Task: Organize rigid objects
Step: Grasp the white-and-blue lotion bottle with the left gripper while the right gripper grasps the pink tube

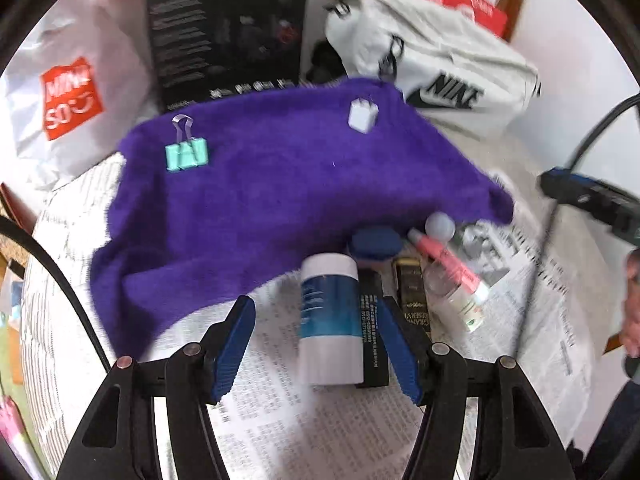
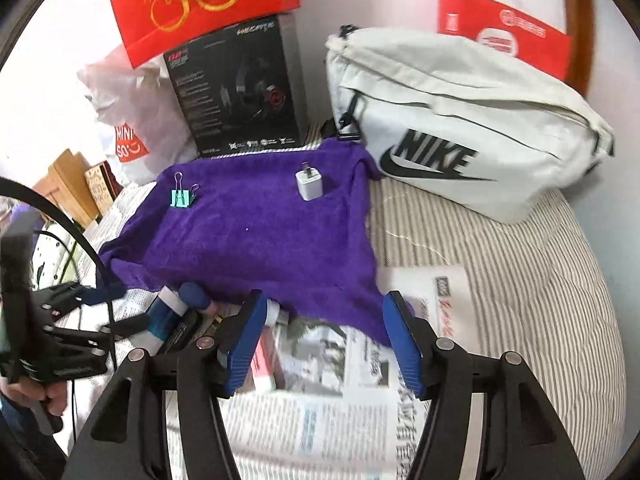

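A purple towel (image 1: 260, 208) (image 2: 260, 240) lies spread out with a teal binder clip (image 1: 187, 155) (image 2: 182, 198) and a white charger plug (image 1: 362, 118) (image 2: 309, 186) on it. At its near edge several items lie together on newspaper: a white bottle with a blue label (image 1: 330, 320) (image 2: 166, 314), a black box (image 1: 374, 320), a gold-lettered dark box (image 1: 412, 300), a pink tube (image 1: 448, 268), a blue lid (image 1: 374, 242) and a pale ball (image 1: 439, 226). My left gripper (image 1: 314, 302) is open, hovering over the bottle without pressing it. My right gripper (image 2: 325, 296) is open over the towel's edge, holding nothing.
A white Nike bag (image 2: 460, 132) sits behind the towel on the right and a black headset box (image 2: 240, 88) behind it on the left, under a red gift bag (image 2: 200, 0). A white Miniso bag (image 1: 72, 96) lies far left. Newspaper (image 2: 320, 420) covers striped bedding (image 2: 540, 300).
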A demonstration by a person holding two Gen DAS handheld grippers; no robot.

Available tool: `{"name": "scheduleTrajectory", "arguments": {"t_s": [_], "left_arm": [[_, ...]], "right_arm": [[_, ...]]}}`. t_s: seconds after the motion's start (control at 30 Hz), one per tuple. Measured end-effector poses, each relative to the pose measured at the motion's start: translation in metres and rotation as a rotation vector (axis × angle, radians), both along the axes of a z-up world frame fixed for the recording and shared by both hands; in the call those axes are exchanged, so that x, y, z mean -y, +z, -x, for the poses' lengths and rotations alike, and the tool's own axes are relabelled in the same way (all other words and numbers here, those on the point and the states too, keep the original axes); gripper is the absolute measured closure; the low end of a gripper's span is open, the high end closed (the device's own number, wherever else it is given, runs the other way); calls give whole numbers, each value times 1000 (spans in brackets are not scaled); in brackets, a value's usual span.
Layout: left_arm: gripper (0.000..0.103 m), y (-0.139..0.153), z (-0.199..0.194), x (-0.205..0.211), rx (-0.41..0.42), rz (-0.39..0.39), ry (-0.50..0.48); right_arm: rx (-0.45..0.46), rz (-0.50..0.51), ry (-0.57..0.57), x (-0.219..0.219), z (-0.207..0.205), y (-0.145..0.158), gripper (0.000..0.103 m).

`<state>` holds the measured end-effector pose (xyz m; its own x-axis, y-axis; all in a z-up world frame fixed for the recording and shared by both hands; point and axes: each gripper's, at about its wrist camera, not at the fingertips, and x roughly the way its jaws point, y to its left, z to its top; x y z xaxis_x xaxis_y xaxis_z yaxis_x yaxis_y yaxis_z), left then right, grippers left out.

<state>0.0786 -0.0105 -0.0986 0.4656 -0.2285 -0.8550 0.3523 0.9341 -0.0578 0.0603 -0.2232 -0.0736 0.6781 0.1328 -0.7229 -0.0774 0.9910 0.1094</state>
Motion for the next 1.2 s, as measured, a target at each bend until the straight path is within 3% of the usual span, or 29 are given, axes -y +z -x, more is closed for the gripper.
{"name": "scheduleTrajectory", "arguments": {"t_s": [0.1, 0.3, 0.47, 0.57, 0.7, 0.83, 0.9, 1.03, 1.2], "left_arm": [[41, -13, -5, 5, -4, -72, -9], [42, -20, -10, -7, 2, -100, -32], [58, -25, -15, 2, -15, -135, -62], [68, -24, -14, 0, -18, -88, -61], [68, -23, -7, -3, -2, -113, -34], [68, -23, -5, -10, -3, -81, -8], [68, -21, 0, -10, 31, -114, 25], [68, -23, 8, -10, 31, -98, 9], [68, -22, 10, -12, 22, -74, 9]], "right_arm": [[-9, -8, -8, 5, 9, -3, 43], [-30, 3, -14, 13, 19, -12, 43], [-41, 13, -4, 9, 16, -17, 43], [-52, 23, 8, 4, 15, -23, 43], [-78, 14, 34, -3, 12, -33, 43], [-88, 2, 78, -15, 9, -39, 43], [-96, -3, 113, -24, 6, -43, 43], [-119, 3, 159, -36, -2, -59, 43], [-129, 9, 212, -44, -14, -74, 60]]}}
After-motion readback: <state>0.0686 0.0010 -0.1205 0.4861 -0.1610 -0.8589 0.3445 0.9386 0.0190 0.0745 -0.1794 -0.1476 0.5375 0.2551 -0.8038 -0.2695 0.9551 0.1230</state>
